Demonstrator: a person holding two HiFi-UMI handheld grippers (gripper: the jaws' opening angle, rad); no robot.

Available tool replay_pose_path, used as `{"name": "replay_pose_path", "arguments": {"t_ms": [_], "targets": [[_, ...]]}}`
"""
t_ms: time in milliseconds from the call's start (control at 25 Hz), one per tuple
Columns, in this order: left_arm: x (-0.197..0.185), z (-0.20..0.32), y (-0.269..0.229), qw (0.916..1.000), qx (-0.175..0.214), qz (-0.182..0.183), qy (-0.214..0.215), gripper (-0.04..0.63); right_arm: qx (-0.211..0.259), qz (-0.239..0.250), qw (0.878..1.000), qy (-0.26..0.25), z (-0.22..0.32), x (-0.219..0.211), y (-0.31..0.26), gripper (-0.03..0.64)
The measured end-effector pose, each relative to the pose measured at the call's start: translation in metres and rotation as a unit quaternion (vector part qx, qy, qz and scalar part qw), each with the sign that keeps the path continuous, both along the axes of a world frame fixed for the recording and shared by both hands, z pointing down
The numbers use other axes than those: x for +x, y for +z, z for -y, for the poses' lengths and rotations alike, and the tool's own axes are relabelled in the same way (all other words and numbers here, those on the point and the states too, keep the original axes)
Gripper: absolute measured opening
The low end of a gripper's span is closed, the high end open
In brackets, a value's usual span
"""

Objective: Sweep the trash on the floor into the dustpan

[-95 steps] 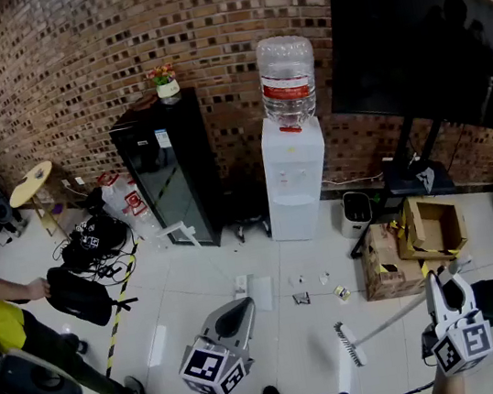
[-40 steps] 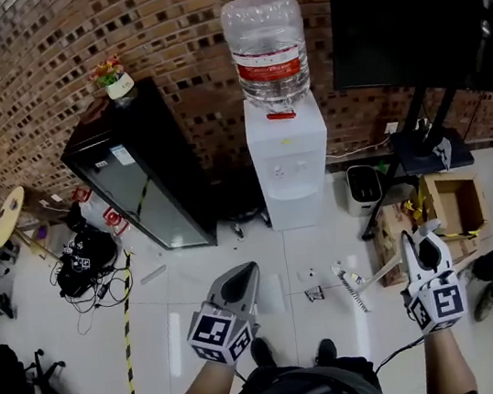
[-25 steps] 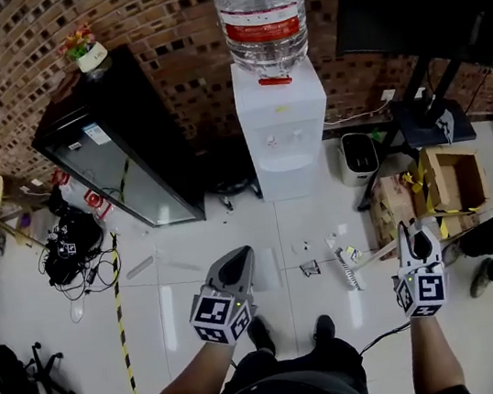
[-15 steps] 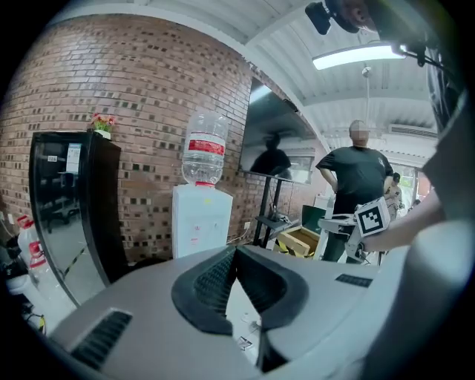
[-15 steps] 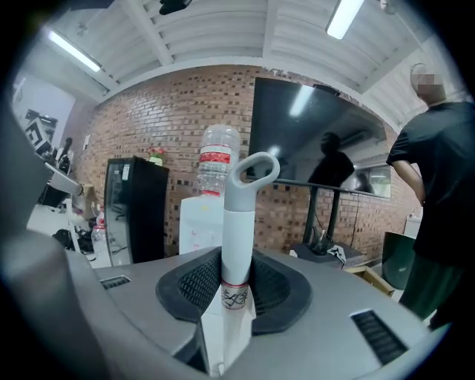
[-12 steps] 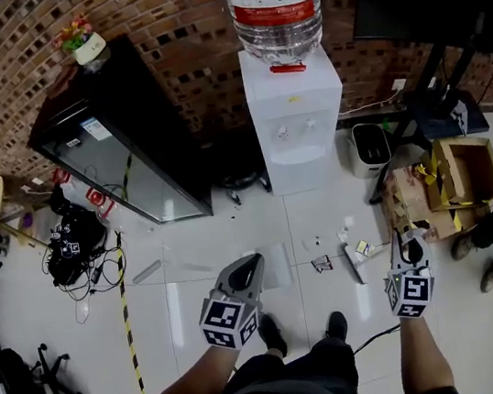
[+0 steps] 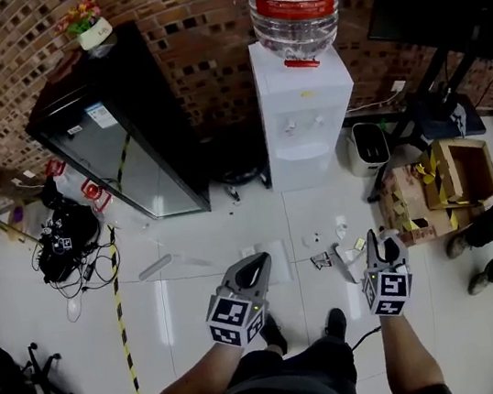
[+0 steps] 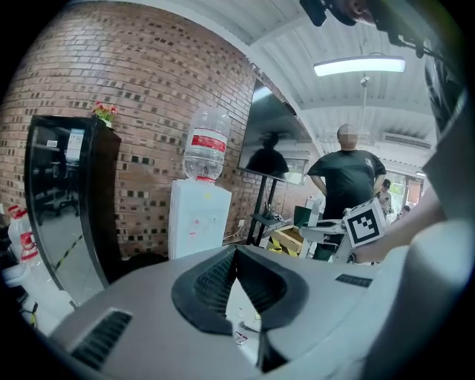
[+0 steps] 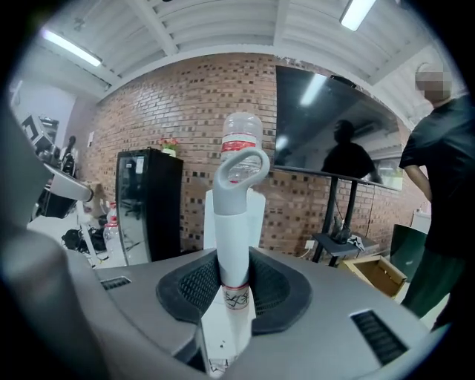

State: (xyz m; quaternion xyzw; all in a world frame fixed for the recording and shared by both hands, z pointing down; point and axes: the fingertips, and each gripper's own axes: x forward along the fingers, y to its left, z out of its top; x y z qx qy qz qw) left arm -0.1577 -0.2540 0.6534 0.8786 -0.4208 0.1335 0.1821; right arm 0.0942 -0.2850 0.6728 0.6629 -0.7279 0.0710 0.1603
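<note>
White plastic broom handle (image 9: 234, 223), tipped with a grey hanging loop, runs out between the jaws of the right hand-held gripper (image 9: 234, 276), which are clamped tight on it. In the head view the brush head (image 7: 343, 258) sits on the pale tiled floor (image 7: 197, 292) just left of that gripper, close beside the scraps of trash (image 7: 320, 261) scattered in front of the water dispenser (image 7: 305, 108). The left hand-held gripper (image 7: 256, 267) hangs over the floor to the left of the trash, its jaws meeting at the tips with nothing seen gripped between them.
</note>
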Motion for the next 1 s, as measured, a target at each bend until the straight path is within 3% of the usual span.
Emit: {"name": "replay_pose_path", "arguments": {"t_ms": [480, 1000], "targets": [[-0.059, -0.019, -0.006, 0.9988, 0.013, -0.040, -0.025, 0.005, -0.058, 0.031, 0.998, 0.012, 0.002, -0.103, 0.015, 0.111], [-0.121, -0.035, -0.016, 0.9979, 0.020, -0.045, -0.042, 0.005, -0.080, 0.110, 0.987, 0.084, 0.024, -0.185, 0.004, 0.117]]}}
